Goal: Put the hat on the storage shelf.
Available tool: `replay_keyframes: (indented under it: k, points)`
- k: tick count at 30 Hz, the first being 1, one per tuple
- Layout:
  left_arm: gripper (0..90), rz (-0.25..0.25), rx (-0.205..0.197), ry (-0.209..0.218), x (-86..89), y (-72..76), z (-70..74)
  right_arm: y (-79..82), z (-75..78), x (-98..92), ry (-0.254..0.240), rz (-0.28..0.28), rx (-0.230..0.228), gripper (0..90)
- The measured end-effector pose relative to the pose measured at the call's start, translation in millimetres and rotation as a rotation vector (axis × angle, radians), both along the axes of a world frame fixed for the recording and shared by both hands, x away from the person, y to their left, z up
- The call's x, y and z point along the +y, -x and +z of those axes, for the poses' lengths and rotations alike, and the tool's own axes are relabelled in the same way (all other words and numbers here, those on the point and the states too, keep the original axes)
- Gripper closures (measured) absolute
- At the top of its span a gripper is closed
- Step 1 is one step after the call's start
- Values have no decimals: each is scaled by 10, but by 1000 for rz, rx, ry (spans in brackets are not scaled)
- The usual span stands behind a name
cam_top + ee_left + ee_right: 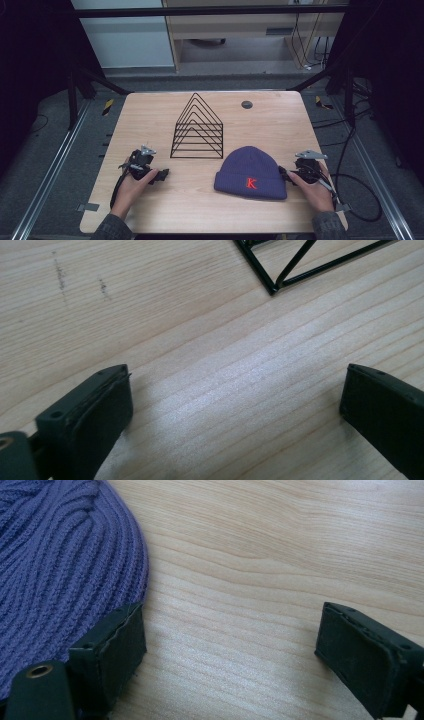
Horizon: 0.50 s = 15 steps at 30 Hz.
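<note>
Right gripper (289, 174) at the beanie's edge, jaws spread, nothing between them.

In the right gripper view its one jaw touches the purple beanie (65, 560) at the rim; the hat lies flat toward table centre, long axis across the table (150, 120). Left gripper (159, 175), also spread wide and empty, sits well apart, wire rack (198, 129) beyond it.

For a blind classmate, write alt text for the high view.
A purple knit hat lies on a wooden table beside the open right gripper. The open left gripper rests opposite; a black wire rack stands behind.
</note>
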<state>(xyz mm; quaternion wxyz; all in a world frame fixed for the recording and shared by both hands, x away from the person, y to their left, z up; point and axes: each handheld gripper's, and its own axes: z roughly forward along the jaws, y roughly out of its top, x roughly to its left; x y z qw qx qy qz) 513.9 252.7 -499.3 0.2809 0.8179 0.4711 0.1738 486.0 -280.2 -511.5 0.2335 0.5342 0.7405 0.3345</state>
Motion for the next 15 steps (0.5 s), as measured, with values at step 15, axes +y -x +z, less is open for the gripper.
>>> replay_keyframes:
  k: [15]
  points:
    - [0, -16, -9, 6, 6, -6, -8, -12, 28, -5, -4, -7, 25, 122]
